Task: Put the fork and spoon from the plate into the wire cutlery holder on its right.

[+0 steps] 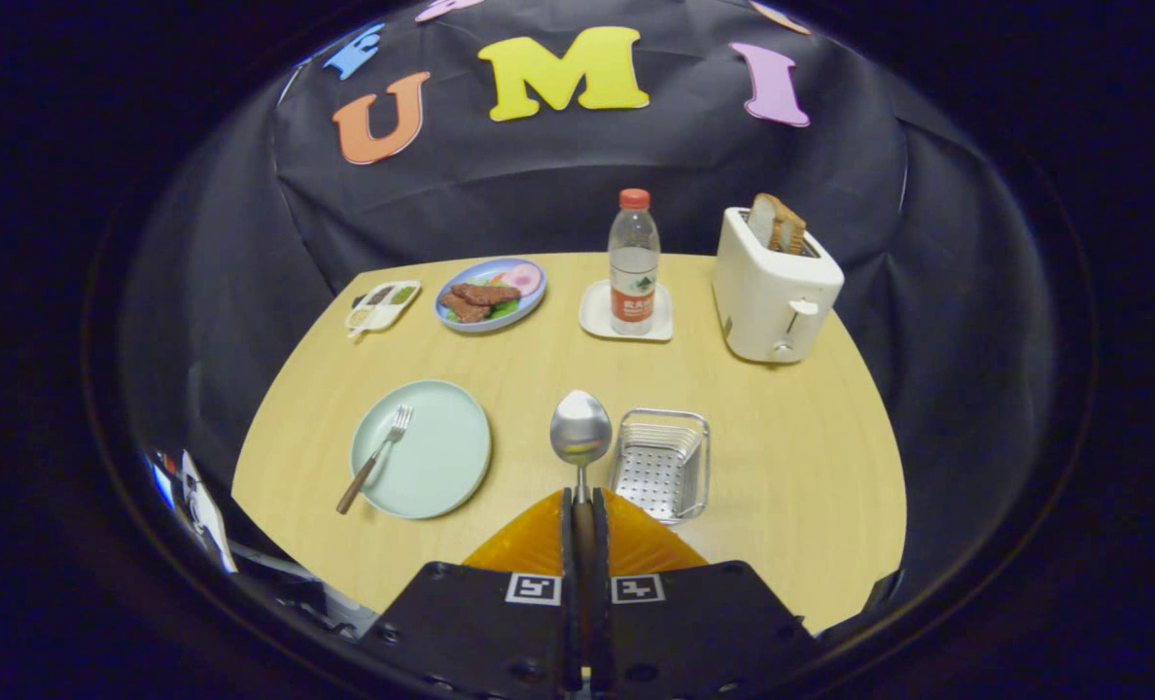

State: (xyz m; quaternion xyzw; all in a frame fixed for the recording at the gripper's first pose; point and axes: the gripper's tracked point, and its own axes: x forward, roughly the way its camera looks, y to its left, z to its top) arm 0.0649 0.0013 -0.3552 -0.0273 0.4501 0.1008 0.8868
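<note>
My gripper is shut on the spoon's handle, high above the wooden table. The spoon sticks out ahead of the fingers, bowl forward, hanging between the plate and the holder. The wire cutlery holder sits just right of the fingers, with nothing visible inside it. Left of the fingers lies the pale green plate. A fork with a brown handle rests across the plate's left side, tines pointing away and handle end over the rim.
At the table's far side stand a white toaster with bread in it, a water bottle on a white square coaster, a blue plate of food and a small divided dish.
</note>
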